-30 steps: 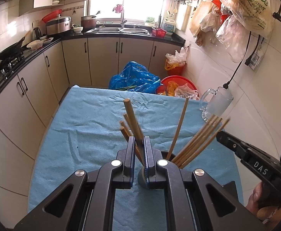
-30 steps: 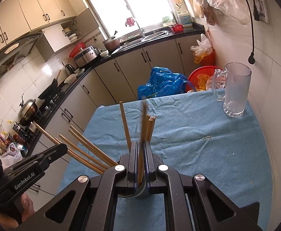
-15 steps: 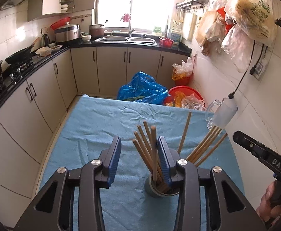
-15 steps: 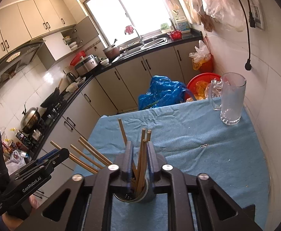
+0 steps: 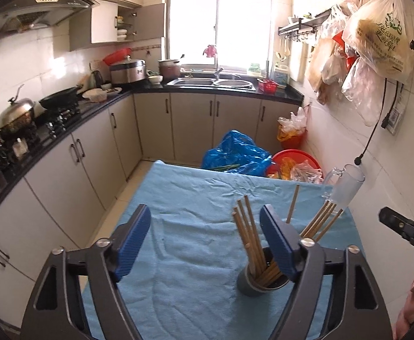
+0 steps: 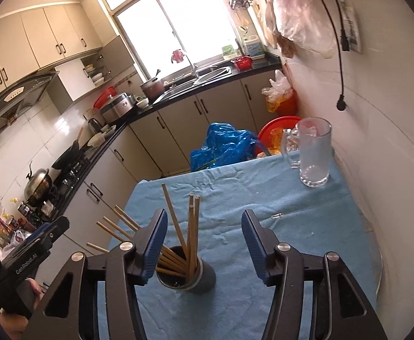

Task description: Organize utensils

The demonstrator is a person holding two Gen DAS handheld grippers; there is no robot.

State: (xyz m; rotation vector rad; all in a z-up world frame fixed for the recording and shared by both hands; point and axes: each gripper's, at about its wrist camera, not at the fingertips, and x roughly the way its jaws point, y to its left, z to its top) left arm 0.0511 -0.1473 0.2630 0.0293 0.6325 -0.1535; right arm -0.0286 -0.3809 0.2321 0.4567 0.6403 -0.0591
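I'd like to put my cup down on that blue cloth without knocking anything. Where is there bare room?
The blue cloth is bare between the chopstick pot and the glass mug, apart from a small clip. Its left half is also free. It is crowded around the pot, where chopsticks fan outward and both open grippers, left gripper and right gripper, hover.

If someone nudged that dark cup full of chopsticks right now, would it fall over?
Possibly. The cup looks narrow, and the long chopsticks rise well above its rim, several leaning to one side, so it seems top-heavy. It stands on a soft, wrinkled blue cloth, which probably grips rather than lets it slide.
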